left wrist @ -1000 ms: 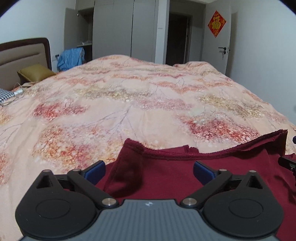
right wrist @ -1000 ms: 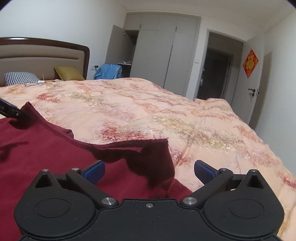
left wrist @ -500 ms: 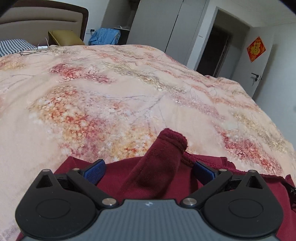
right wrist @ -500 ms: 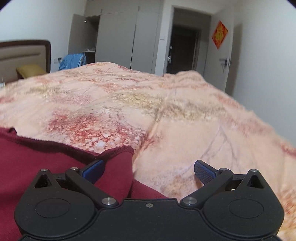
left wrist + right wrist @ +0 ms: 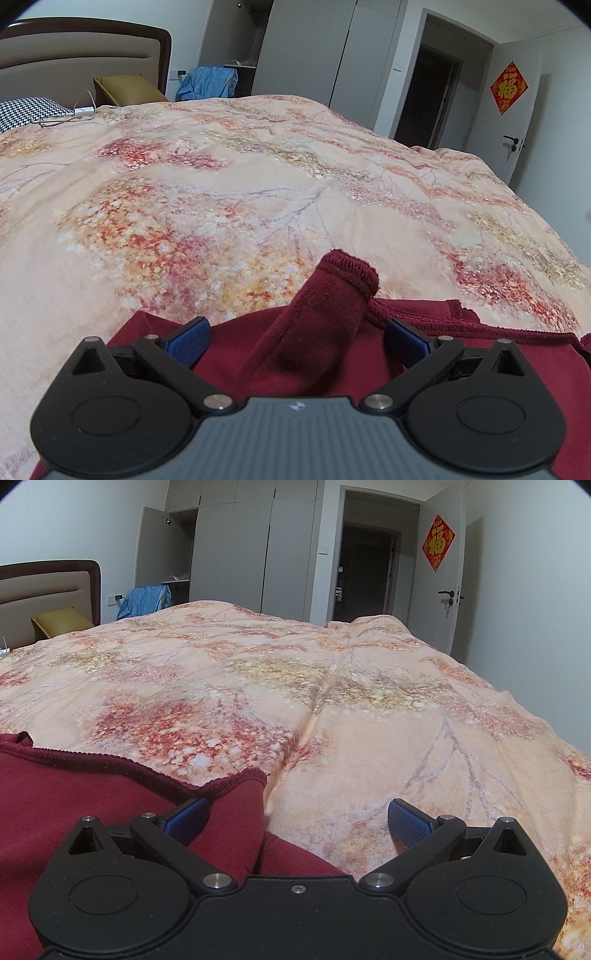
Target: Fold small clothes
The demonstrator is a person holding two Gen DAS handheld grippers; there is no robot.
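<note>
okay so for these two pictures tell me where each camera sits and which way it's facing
Left wrist: on the left gripper, low over the bed, facing across it toward the headboard and doorway; its open blue pads straddle a raised fold of the red garment.
Right wrist: on the right gripper, same direction; open pads over the garment's right corner.
Shared: garment, bed, wardrobe, red door sign.

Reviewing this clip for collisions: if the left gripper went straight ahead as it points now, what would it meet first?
The raised fold of the dark red garment, standing between the open fingers of the left gripper. Beyond it lies the floral bedspread; depth is uncertain.
</note>
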